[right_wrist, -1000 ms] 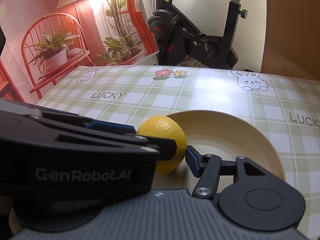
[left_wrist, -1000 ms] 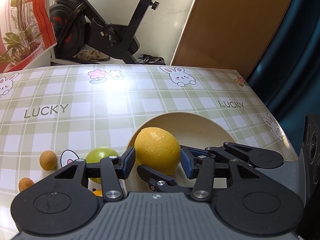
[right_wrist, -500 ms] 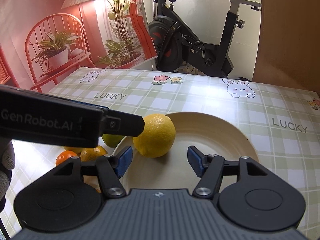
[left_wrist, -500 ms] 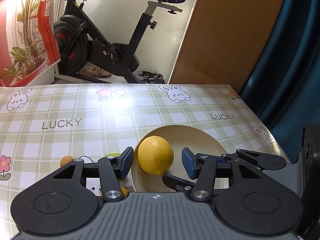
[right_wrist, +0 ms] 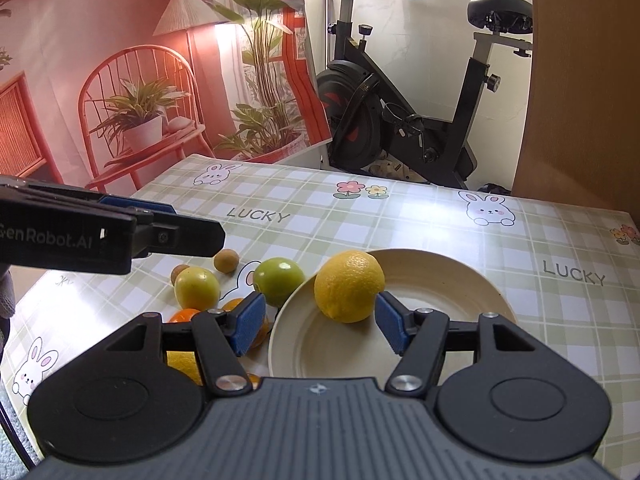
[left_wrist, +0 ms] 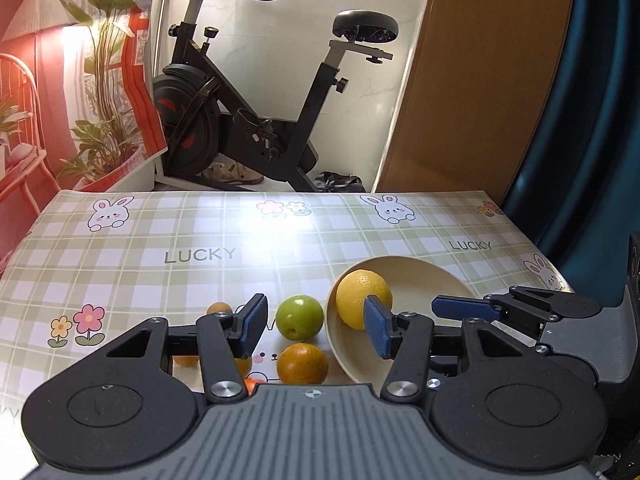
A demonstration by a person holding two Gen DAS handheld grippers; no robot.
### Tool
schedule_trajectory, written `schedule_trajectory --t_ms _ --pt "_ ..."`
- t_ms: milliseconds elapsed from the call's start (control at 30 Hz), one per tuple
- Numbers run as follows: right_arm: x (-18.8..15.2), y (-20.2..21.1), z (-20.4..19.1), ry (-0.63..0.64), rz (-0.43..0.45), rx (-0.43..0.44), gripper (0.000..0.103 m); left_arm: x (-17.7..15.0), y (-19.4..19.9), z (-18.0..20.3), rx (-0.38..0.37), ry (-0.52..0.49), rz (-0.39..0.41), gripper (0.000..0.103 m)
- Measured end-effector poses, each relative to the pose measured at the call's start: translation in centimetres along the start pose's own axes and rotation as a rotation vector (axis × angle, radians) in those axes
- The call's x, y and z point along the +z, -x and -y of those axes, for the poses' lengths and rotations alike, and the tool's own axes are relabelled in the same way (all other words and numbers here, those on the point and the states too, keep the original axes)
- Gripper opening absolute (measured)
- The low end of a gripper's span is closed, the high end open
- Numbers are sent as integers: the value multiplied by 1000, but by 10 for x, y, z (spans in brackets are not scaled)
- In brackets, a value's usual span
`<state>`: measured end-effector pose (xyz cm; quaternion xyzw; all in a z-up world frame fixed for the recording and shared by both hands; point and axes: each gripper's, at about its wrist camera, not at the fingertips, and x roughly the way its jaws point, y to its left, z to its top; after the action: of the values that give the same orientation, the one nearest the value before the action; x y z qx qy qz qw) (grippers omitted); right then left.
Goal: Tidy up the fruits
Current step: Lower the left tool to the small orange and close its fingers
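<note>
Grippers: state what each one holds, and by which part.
Nothing is held. Left gripper and right gripper are both open; the lemon lies free on the plate.

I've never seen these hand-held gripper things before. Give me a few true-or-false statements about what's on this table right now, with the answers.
1. The lemon lies on the plate. True.
2. The green fruit is on the plate too. False: it sits on the tablecloth beside the plate's rim.
3. The left hand-held gripper is gripping the lemon. False: its jaws are open and hold nothing.
4. The right hand-held gripper is open. True.
5. An exercise bike stands beyond the table. True.
6. The plate holds three fruits. False: only the lemon.
</note>
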<state>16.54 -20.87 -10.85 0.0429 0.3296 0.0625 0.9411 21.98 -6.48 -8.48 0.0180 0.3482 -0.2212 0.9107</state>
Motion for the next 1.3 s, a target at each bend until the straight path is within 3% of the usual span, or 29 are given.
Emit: schedule_trajectory --t_ms 600,933,1300 --pt "-29 20 -41 -10 9 43 64 -45 45 -19 42 55 11 56" --pt "-45 26 -57 51 -18 66 64 -69 48 -23 48 64 -32 56" --pt "-72 22 -69 98 -137 126 64 -85 39 -31 37 133 -106 56"
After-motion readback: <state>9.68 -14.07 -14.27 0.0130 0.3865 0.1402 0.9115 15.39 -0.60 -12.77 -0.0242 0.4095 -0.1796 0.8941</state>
